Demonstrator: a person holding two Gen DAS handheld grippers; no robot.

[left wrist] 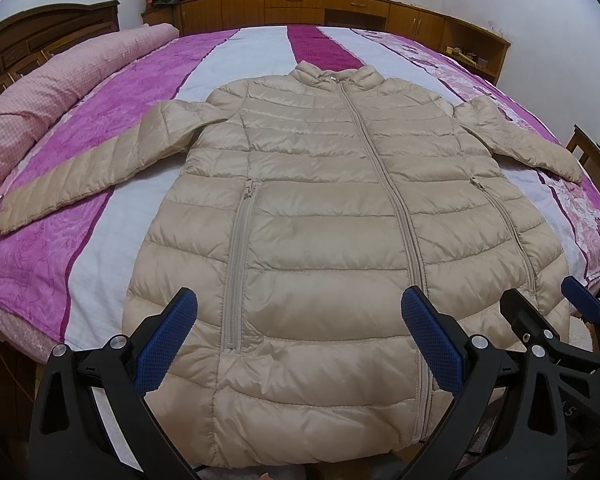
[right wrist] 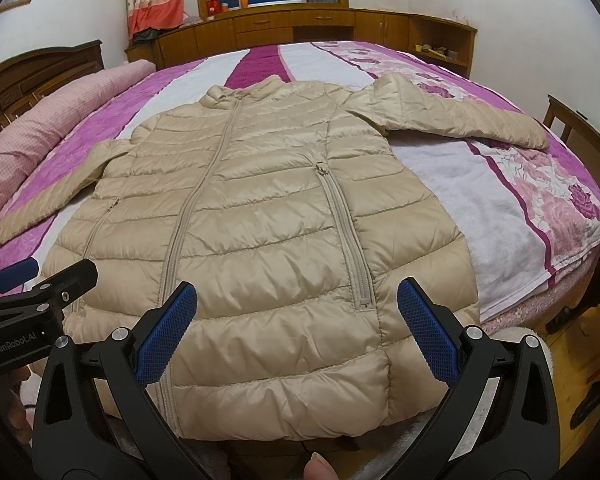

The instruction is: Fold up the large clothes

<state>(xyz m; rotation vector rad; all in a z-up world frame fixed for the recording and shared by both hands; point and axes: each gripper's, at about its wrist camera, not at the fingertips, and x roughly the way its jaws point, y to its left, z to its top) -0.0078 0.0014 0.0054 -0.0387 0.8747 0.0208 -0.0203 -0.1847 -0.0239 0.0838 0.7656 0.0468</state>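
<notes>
1. Left wrist view: the jacket lies zipped and front-up on the bed, collar toward 12 o'clock, sleeves spread to 9 and 3, likely laid flat for folding. The left gripper hovers over the hem, fingers apart and empty.
2. Right wrist view: the right gripper hangs over the hem's right half, fingers apart, holding nothing; both seem poised for a first grasp.
</notes>
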